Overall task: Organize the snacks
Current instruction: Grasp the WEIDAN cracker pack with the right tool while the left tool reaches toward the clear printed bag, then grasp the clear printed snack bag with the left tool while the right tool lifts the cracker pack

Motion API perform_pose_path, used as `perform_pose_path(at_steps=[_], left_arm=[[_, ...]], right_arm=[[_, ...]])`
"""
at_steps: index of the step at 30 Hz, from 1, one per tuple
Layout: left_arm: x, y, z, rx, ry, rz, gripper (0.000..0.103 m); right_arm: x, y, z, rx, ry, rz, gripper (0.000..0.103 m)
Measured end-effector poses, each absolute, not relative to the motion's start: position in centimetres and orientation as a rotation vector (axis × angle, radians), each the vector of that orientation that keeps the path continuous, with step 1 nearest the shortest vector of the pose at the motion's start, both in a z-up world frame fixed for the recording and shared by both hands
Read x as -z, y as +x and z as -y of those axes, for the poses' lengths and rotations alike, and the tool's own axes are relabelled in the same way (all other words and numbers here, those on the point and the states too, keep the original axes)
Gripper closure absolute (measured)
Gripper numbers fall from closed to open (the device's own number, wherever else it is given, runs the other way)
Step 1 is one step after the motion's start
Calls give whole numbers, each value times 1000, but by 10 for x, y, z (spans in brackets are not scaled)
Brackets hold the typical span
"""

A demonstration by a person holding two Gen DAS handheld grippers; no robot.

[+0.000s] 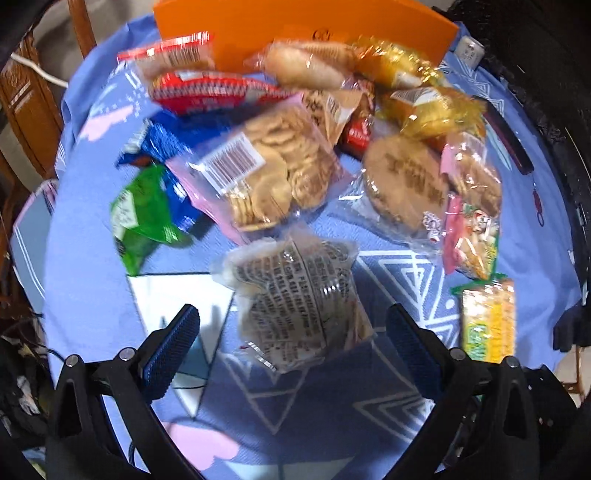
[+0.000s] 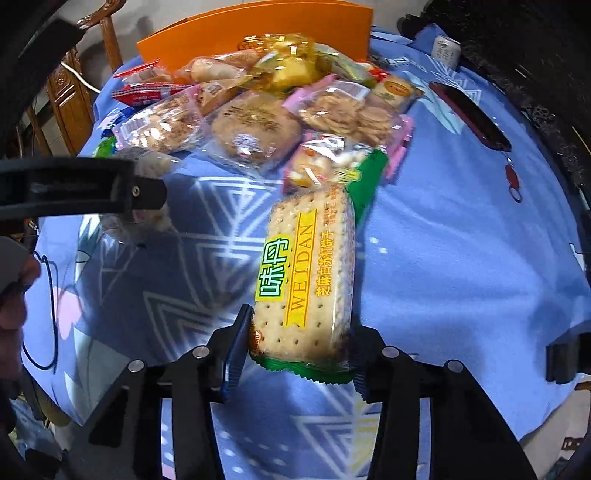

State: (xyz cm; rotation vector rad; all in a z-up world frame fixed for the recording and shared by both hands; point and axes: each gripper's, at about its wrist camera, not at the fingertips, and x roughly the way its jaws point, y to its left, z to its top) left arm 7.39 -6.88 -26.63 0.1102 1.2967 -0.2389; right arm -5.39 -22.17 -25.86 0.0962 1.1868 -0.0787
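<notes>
Right gripper [image 2: 299, 354]: its jaws were closed on the green-edged end of the WEIDAN cracker pack [image 2: 306, 273], which stuck out forward above the cloth, pointing toward the heap.
Left gripper [image 1: 291, 343]: its jaws were spread wide, with the clear printed pack [image 1: 295, 299] lying between them but touching neither blue pad; the pack rested on the cloth.
Snack pile [image 2: 258, 107]: heaped at the far side of the desk, well apart from the right gripper's pack; it held a round flat cake [image 2: 255, 125], a pink-edged bag of small biscuits [image 2: 343, 107], and yellow-wrapped pieces [image 2: 284, 62].
Left-view snacks: barcode biscuit bag [image 1: 266, 170] sat just beyond the clear printed pack; a green packet [image 1: 144, 218] and a blue packet [image 1: 162, 144] lay to its left, a red packet [image 1: 207, 88] farther back.
Orange board [image 1: 295, 26]: stood behind the heap.
Desk cover: blue patterned cloth [image 2: 461, 240].
Dark slim object [image 2: 469, 114]: lay alone on the cloth, right of the heap; what it was could not be told.
</notes>
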Motion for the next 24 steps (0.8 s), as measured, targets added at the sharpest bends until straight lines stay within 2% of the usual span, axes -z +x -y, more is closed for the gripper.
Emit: perform_pose_path(at_steps=[1,2,4,11,16,18,19,24], left_arm=[[271,75,69,236,101,-1304,7],[277,76,71,236,93,-1312,18],[280,74,71,237,88,-1306,28],[268,67,76,257,65,-1298,47],[234,58,68,275,60,-1262,49],[216,56,59,280,52,-1246,49],[207,55,53,282,47,-1235,49],[165,62,25,275,40,-1155,49]], right_arm=[[258,-55,225,83,89,-1190,55],[258,-54,230,87,85,-1191,55],[256,-58,235,95,70,-1192,55],[235,-53,249,99,51,-1140,56],[211,-42,252,78,62,-1077,60],[204,-35,252,73,60,-1056,81],[198,-31,252,69,62,-1041,85],[189,-13,245,39,51,-995,85]])
